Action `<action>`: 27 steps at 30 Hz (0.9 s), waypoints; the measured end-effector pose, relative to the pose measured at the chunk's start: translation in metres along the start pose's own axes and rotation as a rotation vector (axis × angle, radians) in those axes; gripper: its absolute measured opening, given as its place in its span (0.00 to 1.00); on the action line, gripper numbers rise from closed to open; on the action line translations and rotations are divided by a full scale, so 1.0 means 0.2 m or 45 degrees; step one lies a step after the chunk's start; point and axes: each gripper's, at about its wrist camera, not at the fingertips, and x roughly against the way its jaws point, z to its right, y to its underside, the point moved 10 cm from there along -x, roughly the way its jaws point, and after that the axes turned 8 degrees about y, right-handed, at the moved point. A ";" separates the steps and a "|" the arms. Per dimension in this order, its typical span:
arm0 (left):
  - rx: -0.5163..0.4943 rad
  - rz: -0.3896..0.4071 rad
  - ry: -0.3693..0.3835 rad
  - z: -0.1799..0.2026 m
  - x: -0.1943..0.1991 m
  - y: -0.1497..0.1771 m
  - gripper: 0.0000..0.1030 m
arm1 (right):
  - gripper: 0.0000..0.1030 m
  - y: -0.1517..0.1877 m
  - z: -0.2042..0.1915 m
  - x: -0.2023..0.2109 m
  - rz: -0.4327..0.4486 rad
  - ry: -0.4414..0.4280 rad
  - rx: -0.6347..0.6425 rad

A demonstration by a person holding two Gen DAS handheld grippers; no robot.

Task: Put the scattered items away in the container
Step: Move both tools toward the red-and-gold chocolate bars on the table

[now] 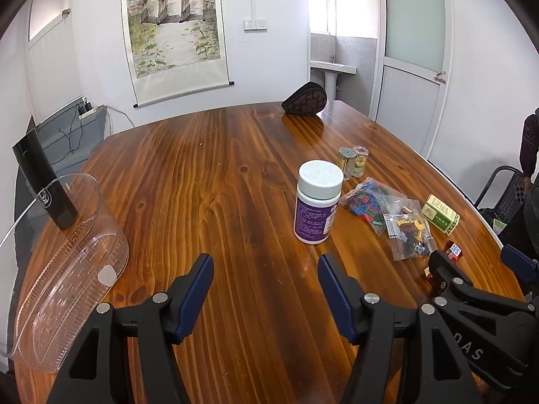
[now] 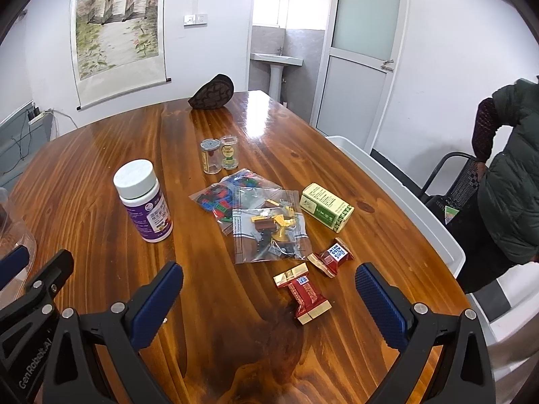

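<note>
A clear plastic container stands at the table's left edge. A white pill bottle with a purple label stands mid-table, also in the right wrist view. Right of it lie two bags of small bricks, two small jars, a green box and two red candies. My left gripper is open and empty, short of the bottle. My right gripper is open and empty, with the nearer red candy between its fingers.
A dark patterned pouch lies at the far end of the wooden table. A white bin sits along the table's right edge. A person in a dark jacket stands by a black chair at the right.
</note>
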 end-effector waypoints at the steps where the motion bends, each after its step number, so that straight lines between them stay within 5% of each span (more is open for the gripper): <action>1: -0.005 -0.007 0.005 0.00 -0.01 0.01 0.64 | 1.00 0.00 0.00 0.00 0.002 -0.005 0.000; 15: 0.093 -0.044 0.184 0.00 -0.05 0.08 0.64 | 1.00 0.06 0.14 0.00 0.056 -0.111 -0.010; 27: 0.021 -0.100 0.293 0.17 -0.13 0.12 0.68 | 0.92 0.15 0.34 -0.06 0.007 -0.172 -0.055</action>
